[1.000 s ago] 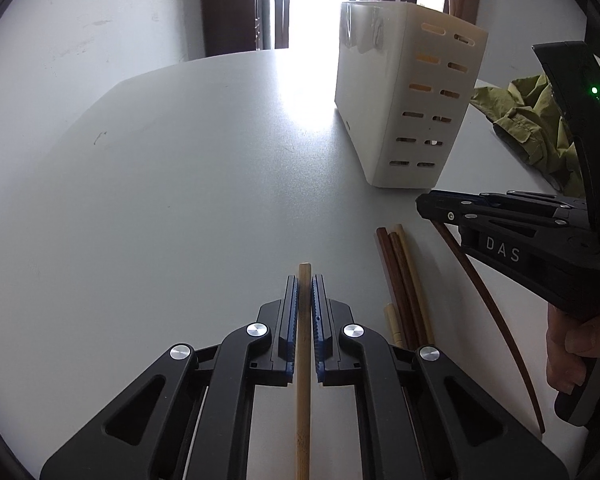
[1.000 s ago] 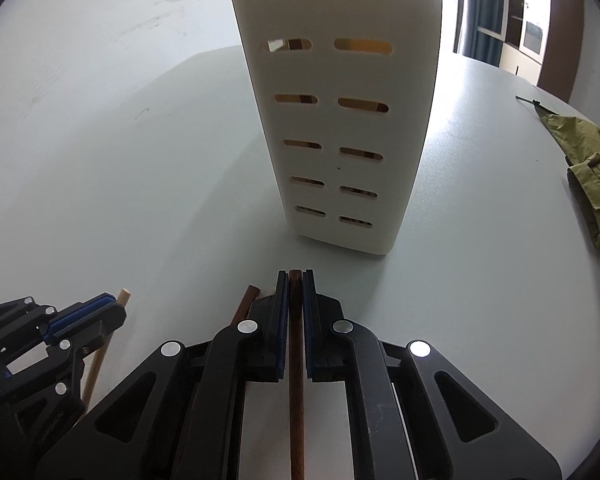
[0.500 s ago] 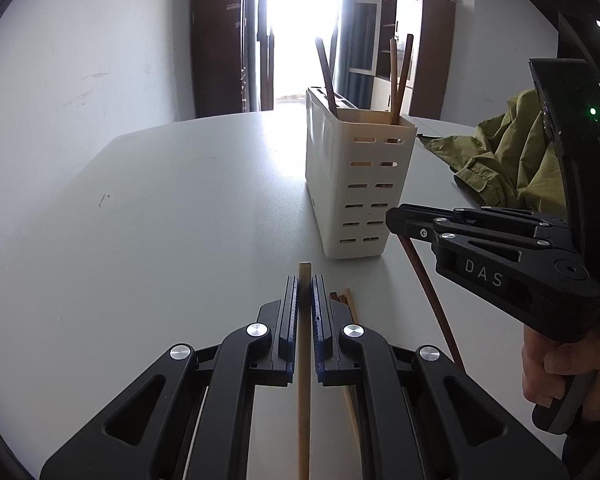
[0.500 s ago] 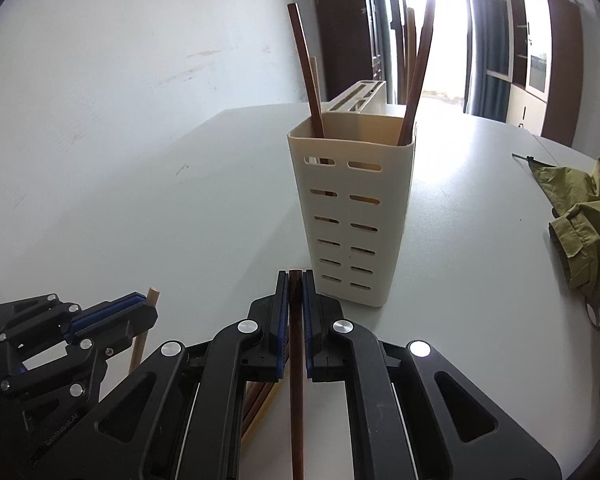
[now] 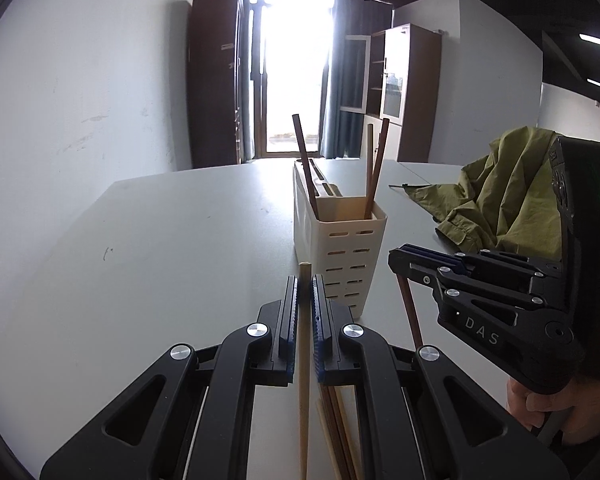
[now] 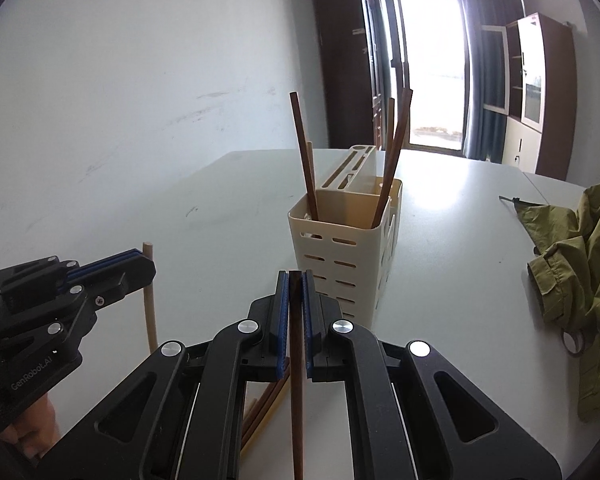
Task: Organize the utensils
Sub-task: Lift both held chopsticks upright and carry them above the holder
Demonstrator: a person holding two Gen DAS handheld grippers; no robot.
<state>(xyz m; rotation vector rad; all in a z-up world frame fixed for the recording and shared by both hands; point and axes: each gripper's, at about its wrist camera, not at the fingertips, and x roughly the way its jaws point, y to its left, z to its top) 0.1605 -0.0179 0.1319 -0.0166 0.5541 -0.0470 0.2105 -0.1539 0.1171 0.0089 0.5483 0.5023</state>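
**Two chopsticks held short of the holder**

A pale chopstick (image 5: 303, 360) is pinched between the pressed-together jaws of the left gripper (image 5: 304, 280), while a dark chopstick (image 6: 296, 360) is clamped the same way in the right gripper (image 6: 296, 276). Both are held raised just in front of the cream utensil holder (image 6: 340, 256), which stands on the white table (image 5: 160, 260) with several chopsticks already leaning inside.

A miss is judged possible: each stick is gripped near one end, so a tip could be caught on the holder's rim or knocked against the leaning sticks, and the light holder could be tipped.

The holder's open near compartment and slotted rear section are shown more plainly in the right wrist view. Only the left view shows the right gripper from the side, its dark stick hanging below. Loose chopsticks (image 5: 336, 432) remain on the table beneath; a green jacket (image 5: 500, 200) lies to the right.
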